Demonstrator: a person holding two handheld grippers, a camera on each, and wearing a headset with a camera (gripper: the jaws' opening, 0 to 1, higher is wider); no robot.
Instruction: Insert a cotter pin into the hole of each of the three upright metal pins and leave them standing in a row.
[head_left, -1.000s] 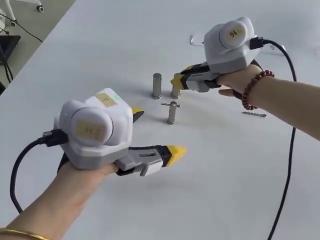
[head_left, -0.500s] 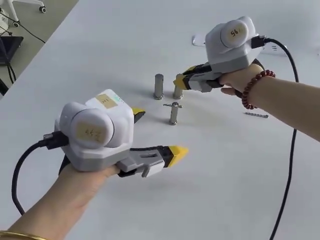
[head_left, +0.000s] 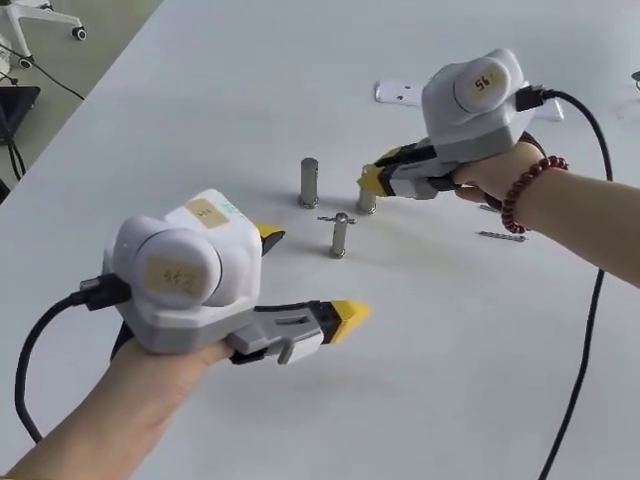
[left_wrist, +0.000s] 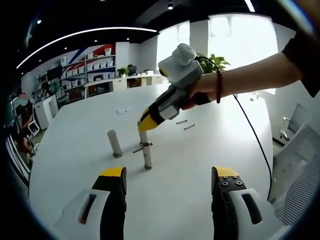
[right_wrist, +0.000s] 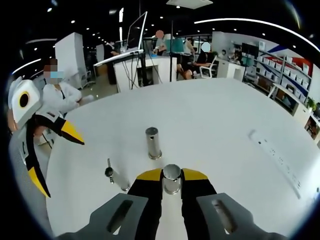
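Observation:
Three upright metal pins stand mid-table. The nearest pin (head_left: 340, 235) (left_wrist: 147, 155) (right_wrist: 116, 177) has a cotter pin (head_left: 335, 218) through its top hole. A bare pin (head_left: 309, 182) (left_wrist: 115, 143) (right_wrist: 153, 142) stands to the left. My right gripper (head_left: 372, 180) (right_wrist: 171, 175) (left_wrist: 147, 121) is shut on the third pin (head_left: 367, 201) (right_wrist: 171, 178) (left_wrist: 143, 136), which stays upright on the table. My left gripper (head_left: 310, 275) (left_wrist: 169, 172) (right_wrist: 55, 157) hovers open and holds nothing, in front of the pins.
Two loose cotter pins (head_left: 502, 236) (head_left: 488, 208) (left_wrist: 186, 124) lie on the white table (head_left: 200, 120) under my right wrist. A white flat strip (head_left: 400, 93) (right_wrist: 280, 155) lies at the far side. Cables trail from both grippers. People sit at desks beyond the table.
My right gripper, shut on its pin, has shifted slightly right, away from the bare pin. The left gripper has stayed open in about the same place. The head camera has shifted a little.

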